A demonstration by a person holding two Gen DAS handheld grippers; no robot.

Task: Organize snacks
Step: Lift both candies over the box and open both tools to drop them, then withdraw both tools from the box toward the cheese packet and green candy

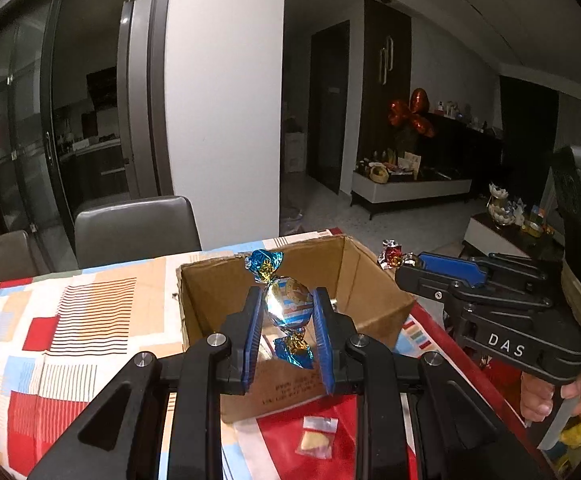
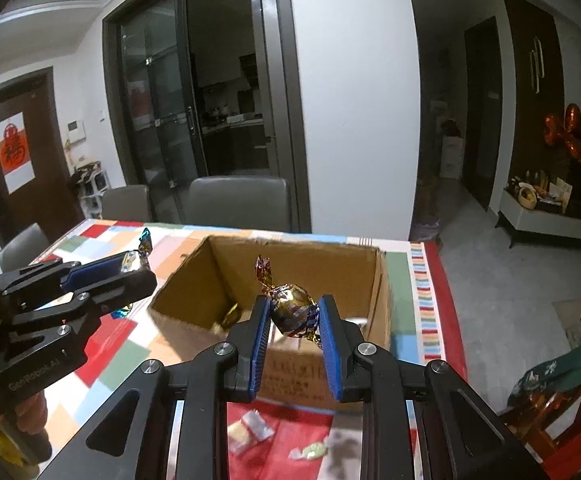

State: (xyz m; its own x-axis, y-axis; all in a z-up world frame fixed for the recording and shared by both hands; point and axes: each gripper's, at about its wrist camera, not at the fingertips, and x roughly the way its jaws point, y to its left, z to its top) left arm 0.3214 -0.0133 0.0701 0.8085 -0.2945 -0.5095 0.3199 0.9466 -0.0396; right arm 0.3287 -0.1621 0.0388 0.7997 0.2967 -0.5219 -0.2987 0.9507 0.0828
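My left gripper (image 1: pixel 287 306) is shut on a blue foil-wrapped candy (image 1: pixel 288 304), held in the air just in front of the open cardboard box (image 1: pixel 374 280). In the right wrist view, my right gripper (image 2: pixel 293 312) is shut on a dark red-and-gold foil candy (image 2: pixel 292 310), also raised before the cardboard box (image 2: pixel 194 280). Each gripper shows in the other's view: the right gripper (image 1: pixel 404 262) with its red candy (image 1: pixel 390 254) at the box's right, the left gripper (image 2: pixel 136 262) with its blue candy (image 2: pixel 145 242) at the box's left.
A patchwork tablecloth (image 1: pixel 70 320) covers the table. A small yellow packet (image 1: pixel 316 436) lies in front of the box; in the right wrist view two small packets (image 2: pixel 250 432) (image 2: pixel 310 450) lie there. A gold-wrapped item (image 2: pixel 230 316) sits inside the box. Grey chairs (image 1: pixel 134 228) stand behind the table.
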